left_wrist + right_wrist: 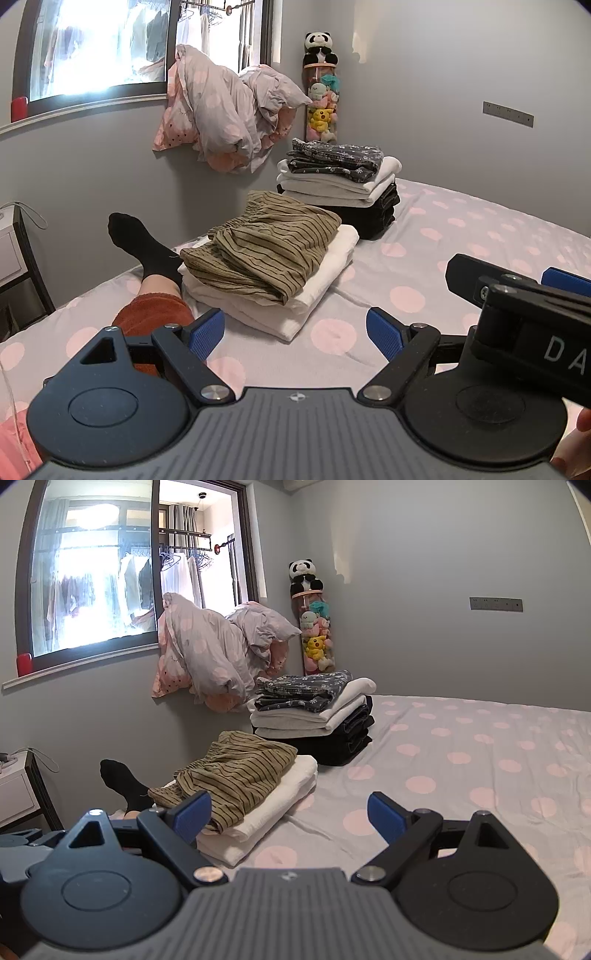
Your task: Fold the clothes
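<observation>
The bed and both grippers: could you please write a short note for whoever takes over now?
Left gripper: open, empty, above the bed.
Right gripper: open, empty.
Near pile: striped trousers folded loosely on white items.
Far pile: floral piece on white and dark folded clothes.
Done: everything in view is stacked.
Left: no unfolded garment shows; perhaps tidy the trousers.

Olive striped shorts (266, 243) on white folded cloth (325, 273); grey bedsheet (461, 229), pink dots.
</observation>
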The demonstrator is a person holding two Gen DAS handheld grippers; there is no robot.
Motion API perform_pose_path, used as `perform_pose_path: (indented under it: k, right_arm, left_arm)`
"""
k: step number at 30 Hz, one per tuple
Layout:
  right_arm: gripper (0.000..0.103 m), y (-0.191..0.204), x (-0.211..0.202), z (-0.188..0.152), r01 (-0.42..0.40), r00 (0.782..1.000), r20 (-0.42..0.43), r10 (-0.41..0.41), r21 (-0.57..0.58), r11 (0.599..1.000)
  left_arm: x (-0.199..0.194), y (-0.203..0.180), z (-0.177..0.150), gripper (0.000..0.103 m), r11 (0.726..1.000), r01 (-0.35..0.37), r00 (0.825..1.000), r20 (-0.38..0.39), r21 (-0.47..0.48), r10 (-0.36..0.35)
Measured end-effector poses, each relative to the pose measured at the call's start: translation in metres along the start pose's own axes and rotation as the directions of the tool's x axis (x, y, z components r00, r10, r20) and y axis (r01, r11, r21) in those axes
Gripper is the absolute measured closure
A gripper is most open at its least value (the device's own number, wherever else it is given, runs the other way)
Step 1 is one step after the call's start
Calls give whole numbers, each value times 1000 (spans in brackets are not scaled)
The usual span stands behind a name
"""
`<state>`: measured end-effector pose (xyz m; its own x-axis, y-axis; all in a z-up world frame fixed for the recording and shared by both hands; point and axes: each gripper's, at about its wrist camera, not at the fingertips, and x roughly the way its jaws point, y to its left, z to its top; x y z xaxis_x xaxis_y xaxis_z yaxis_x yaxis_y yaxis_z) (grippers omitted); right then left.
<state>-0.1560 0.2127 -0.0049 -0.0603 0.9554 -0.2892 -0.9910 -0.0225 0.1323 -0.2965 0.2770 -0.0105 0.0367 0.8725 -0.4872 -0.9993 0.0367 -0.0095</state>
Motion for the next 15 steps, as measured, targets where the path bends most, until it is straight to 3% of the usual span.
perform_pose_path:
  k: [15]
  right_arm:
    - [10,-3,0,-1,-7,1000,-3,7,25,1000]
  left_arm:
    - [-3,-1,0,4,1000,4,1000,14,10,-4]
